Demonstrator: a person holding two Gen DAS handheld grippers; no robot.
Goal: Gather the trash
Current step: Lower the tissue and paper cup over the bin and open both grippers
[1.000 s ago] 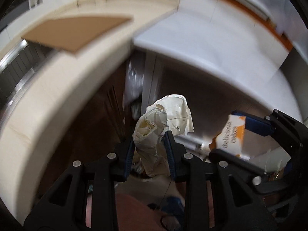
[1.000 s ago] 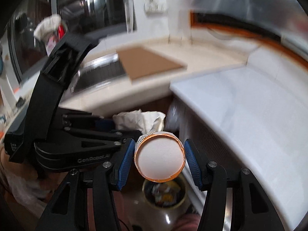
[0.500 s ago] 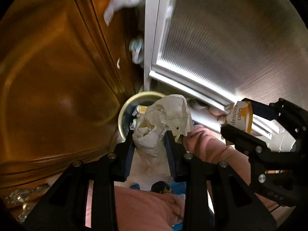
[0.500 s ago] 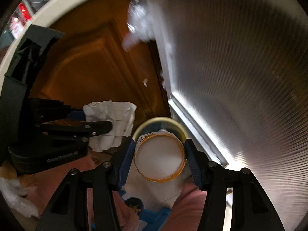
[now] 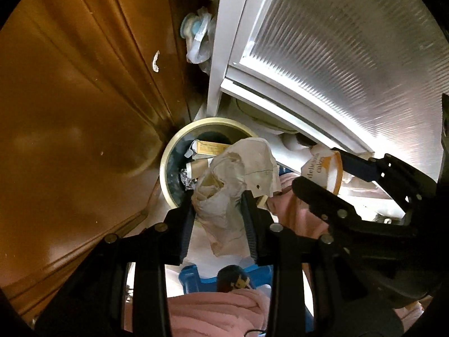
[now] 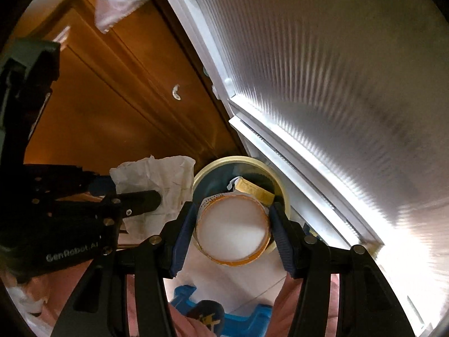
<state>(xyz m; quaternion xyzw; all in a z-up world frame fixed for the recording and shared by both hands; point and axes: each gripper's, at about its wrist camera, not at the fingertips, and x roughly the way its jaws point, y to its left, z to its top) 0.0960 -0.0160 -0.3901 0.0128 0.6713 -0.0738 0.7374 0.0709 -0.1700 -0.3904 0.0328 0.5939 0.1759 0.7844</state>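
My left gripper (image 5: 217, 196) is shut on a crumpled white paper wad (image 5: 235, 179) and holds it over the near rim of a round cream trash bin (image 5: 165, 157) on the floor. The bin holds a carton, foil and other scraps. My right gripper (image 6: 233, 213) is shut on a white paper cup with orange trim (image 6: 233, 227), its base toward the camera, right above the same bin (image 6: 283, 193). The left wrist view shows the cup (image 5: 322, 168) to the right of the wad. The right wrist view shows the wad (image 6: 160, 179) to the left.
A brown wooden cabinet door (image 5: 70, 112) stands left of the bin. A white appliance with a ribbed metallic front (image 5: 350, 56) stands on the right. Plastic bags (image 5: 199, 36) are stuffed in the gap between them. Pink-clad legs and blue slippers (image 5: 196, 278) are below.
Both grippers swung down from counter height toward the floor and moved closer to the bin. The wad and cup stay gripped and now hang over the bin's opening.
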